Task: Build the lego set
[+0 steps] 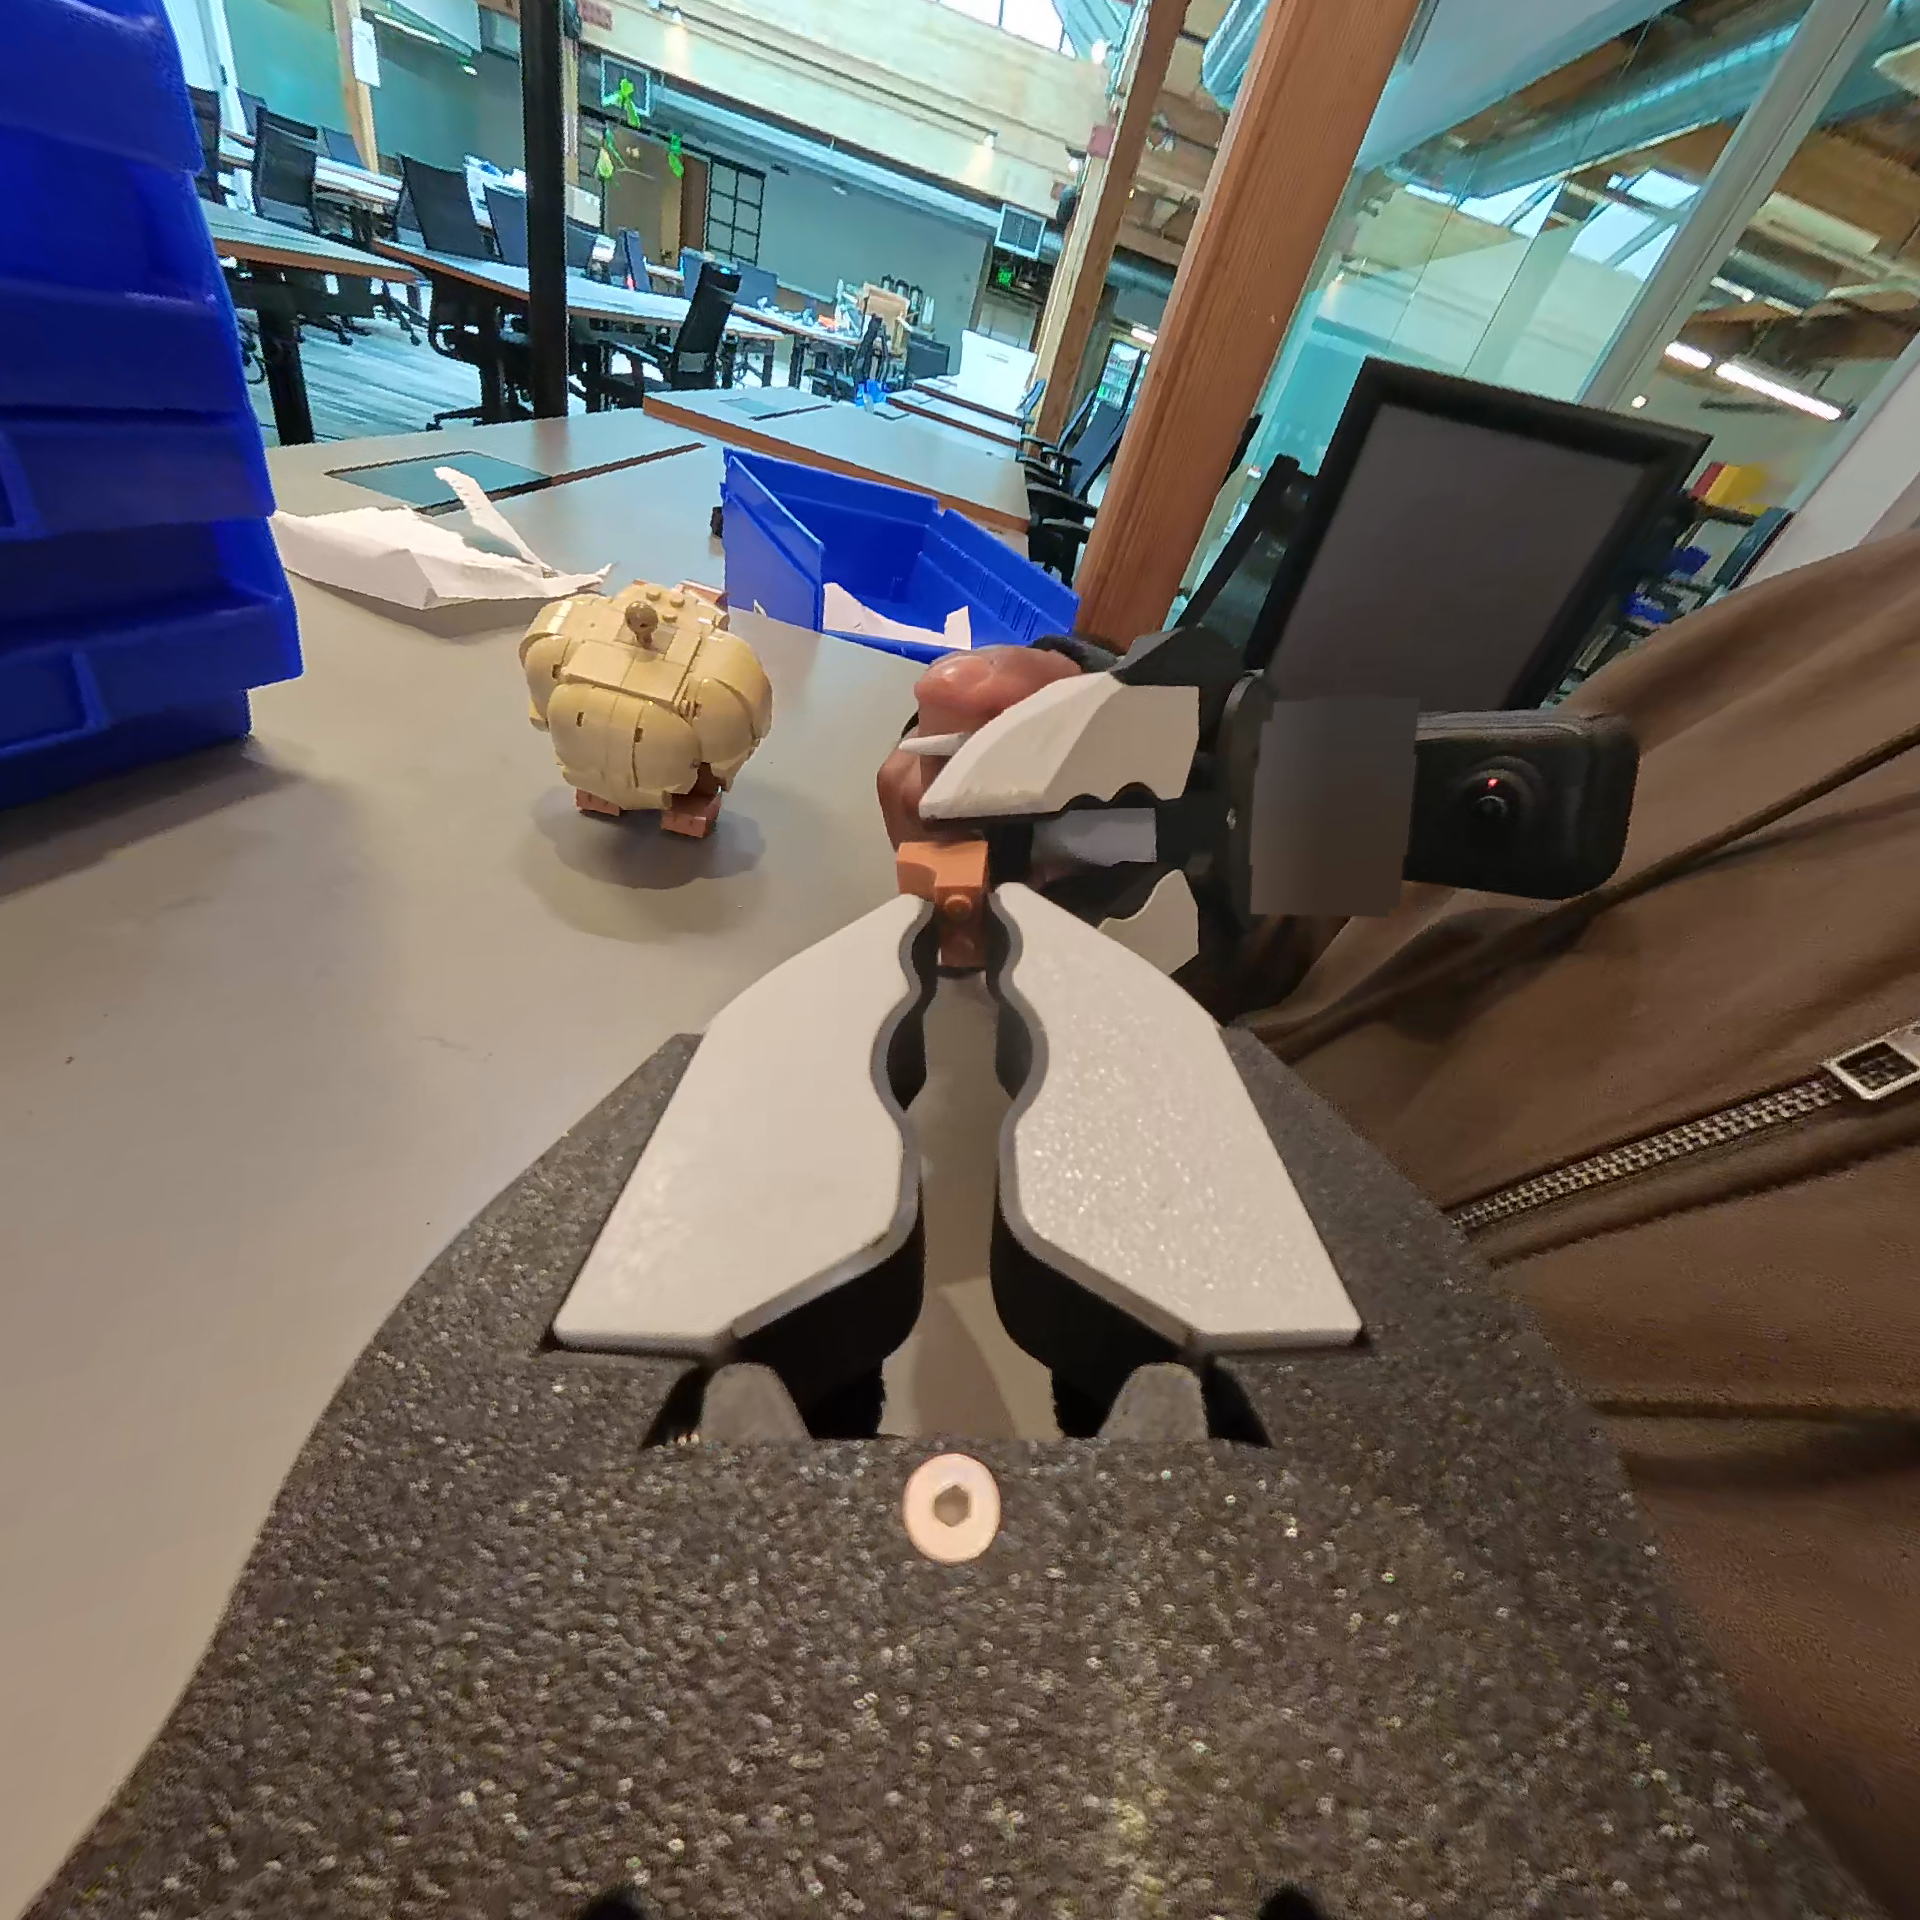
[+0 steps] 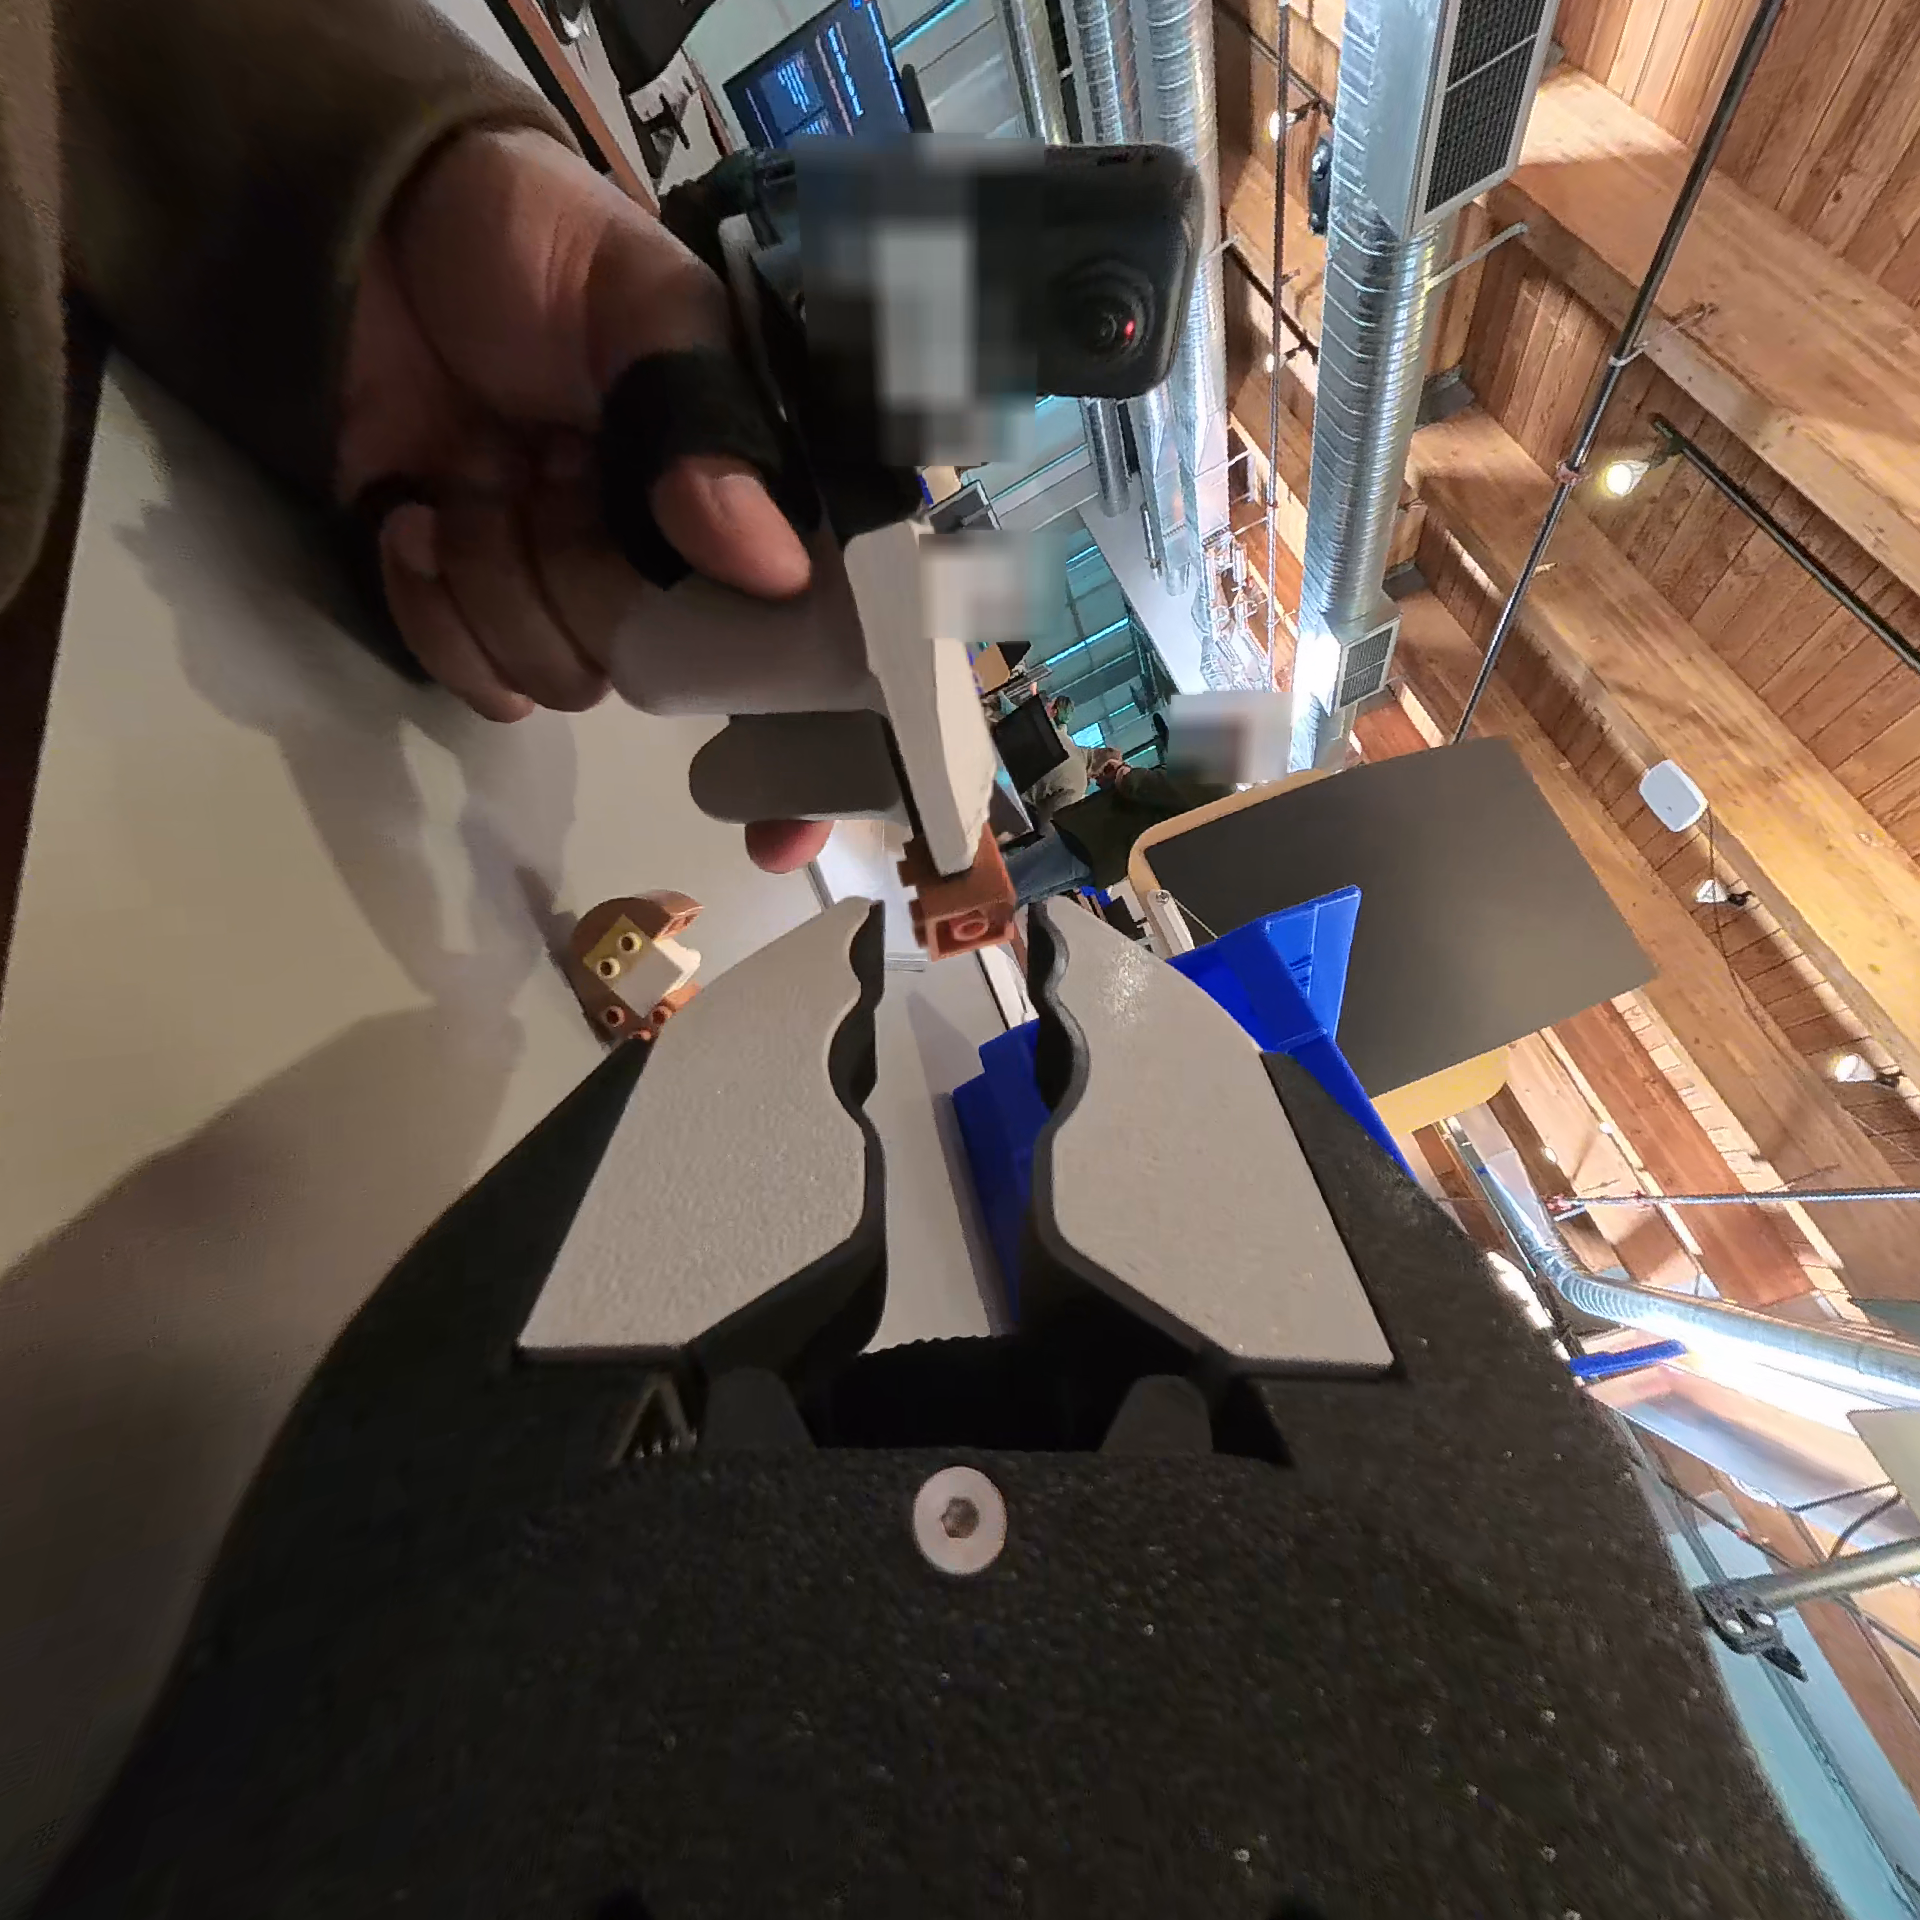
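Room: open-plan office, long desks (image 1: 582, 291) and black chairs (image 1: 698, 322) at 11 o'clock.
Structure: wooden post (image 1: 1226, 312) at 1 o'clock, glass partition (image 1: 1558, 260) beside it.
Ceiling: timber planks (image 2: 1714, 364), silver ducts (image 2: 1371, 364), small spotlights.

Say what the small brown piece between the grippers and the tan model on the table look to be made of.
Brown piece: seems hard moulded plastic, smooth, slightly glossy, with crisp edges and a round stud. Tan model: likely the same plastic, many smooth rounded bricks with soft highlights and visible studs on top.

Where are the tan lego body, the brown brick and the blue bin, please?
tan lego body (image 1: 646, 698): left wrist view, rounded back.
brown brick (image 1: 941, 864): left wrist view, orange-brown top block.
blue bin (image 1: 831, 561): left wrist view, near side wall.
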